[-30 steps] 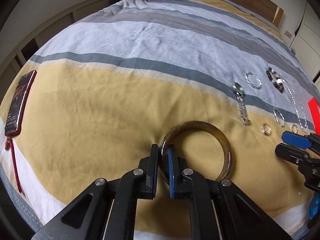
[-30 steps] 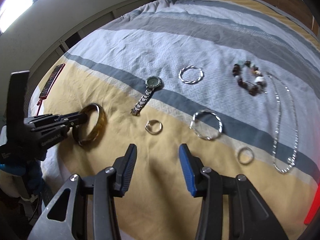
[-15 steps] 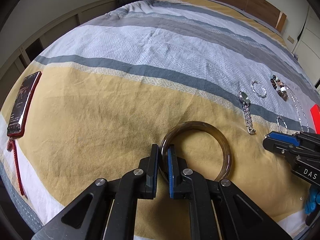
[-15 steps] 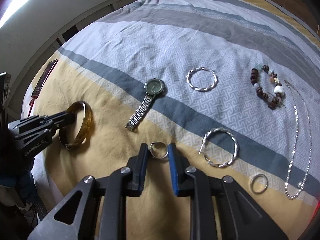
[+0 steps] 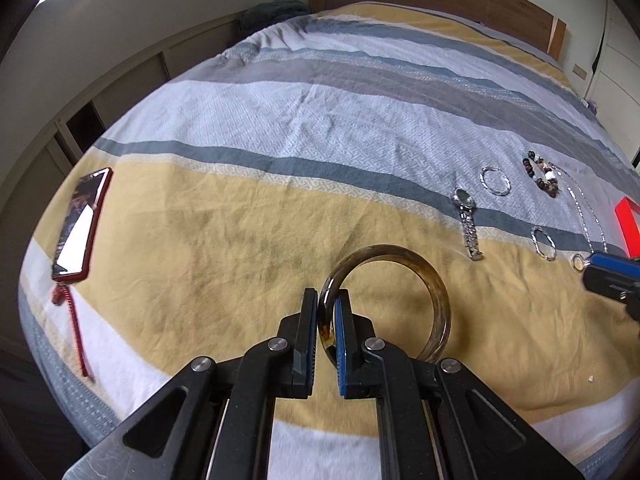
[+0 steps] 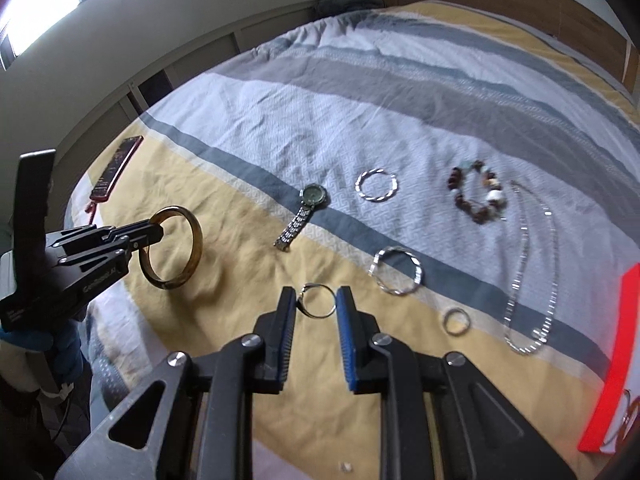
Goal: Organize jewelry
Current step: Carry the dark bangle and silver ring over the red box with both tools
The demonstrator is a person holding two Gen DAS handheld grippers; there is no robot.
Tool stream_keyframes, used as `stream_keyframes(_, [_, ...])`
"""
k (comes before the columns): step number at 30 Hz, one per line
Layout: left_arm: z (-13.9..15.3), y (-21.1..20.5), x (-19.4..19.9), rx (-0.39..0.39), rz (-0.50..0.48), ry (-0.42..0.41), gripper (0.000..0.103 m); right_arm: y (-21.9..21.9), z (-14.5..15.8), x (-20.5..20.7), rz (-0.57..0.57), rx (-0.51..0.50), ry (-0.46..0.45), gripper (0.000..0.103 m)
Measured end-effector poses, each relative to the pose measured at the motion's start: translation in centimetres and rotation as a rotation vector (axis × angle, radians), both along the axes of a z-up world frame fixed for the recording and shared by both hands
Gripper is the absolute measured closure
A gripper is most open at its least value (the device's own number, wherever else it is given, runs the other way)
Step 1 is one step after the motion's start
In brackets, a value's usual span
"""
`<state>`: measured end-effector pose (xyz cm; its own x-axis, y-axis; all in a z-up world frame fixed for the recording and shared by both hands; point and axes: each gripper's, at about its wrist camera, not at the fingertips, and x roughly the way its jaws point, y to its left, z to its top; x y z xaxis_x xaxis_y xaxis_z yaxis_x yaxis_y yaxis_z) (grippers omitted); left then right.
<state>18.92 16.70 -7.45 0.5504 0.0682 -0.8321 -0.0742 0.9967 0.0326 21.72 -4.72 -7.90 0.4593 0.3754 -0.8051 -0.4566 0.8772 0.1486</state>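
Firstly, left claw (image 5: 326, 312): both pads pressed onto the rim of an amber bangle (image 5: 434, 292), which stands upright on edge, its hoop reaching forward and to the right of the claw. From the right wrist view the same bangle (image 6: 194, 232) hangs off the claw tip, lifted above the yellow band of the bedspread (image 6: 224, 264).

Right claw (image 6: 314, 308): pads drawn in on either side of a small silver ring (image 6: 318, 300), each touching its edge; the ring sits upright between them.

Ahead and left of the right claw, a wristwatch (image 6: 304, 210) lies across the grey stripe, metal strap trailing toward the claw. Just ahead and right, a twisted silver hoop (image 6: 398, 270); a second twisted hoop (image 6: 376, 186) farther out on the pale stripe. A plain small ring (image 6: 456, 320) lies to the right, level with the pads. Beyond it, a silver chain necklace (image 6: 532, 264) in a long loop, and past its far end a beaded bracelet (image 6: 476, 196). At the far right edge, a red box (image 6: 612, 364), only partly in view.

Far left of the left claw, a phone in a red case (image 5: 82, 226) rests near the bed edge, with a red tassel hanging off.
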Motion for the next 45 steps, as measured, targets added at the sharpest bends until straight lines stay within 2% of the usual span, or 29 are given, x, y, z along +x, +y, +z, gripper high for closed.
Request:
stream_keyframes(13, [3.8, -3.5, -2.6, 0.045, -0.042, -0.054, 0.095, -6.7, 4.5, -4.1, -0.082, 0.018, -0.08, 0.084])
stream_keyframes(27, [8.8, -10.6, -4.3, 0.043, -0.153, -0.147, 0.095, -15.3, 8.6, -8.8, -0.208, 0.028, -0.169, 0.084])
stream_keyframes(39, [11.3, -16.6, -5.8, 0.044, -0.256, -0.177, 0.095, -21.7, 9.7, -12.3, -0.312, 0.052, -0.204, 0.084])
stream_keyframes(45, [11.8, -21.8, -4.9, 0.025, -0.352, -0.174, 0.095, -27.1, 9.5, -13.5, -0.409, 0.043, -0.201, 0.084])
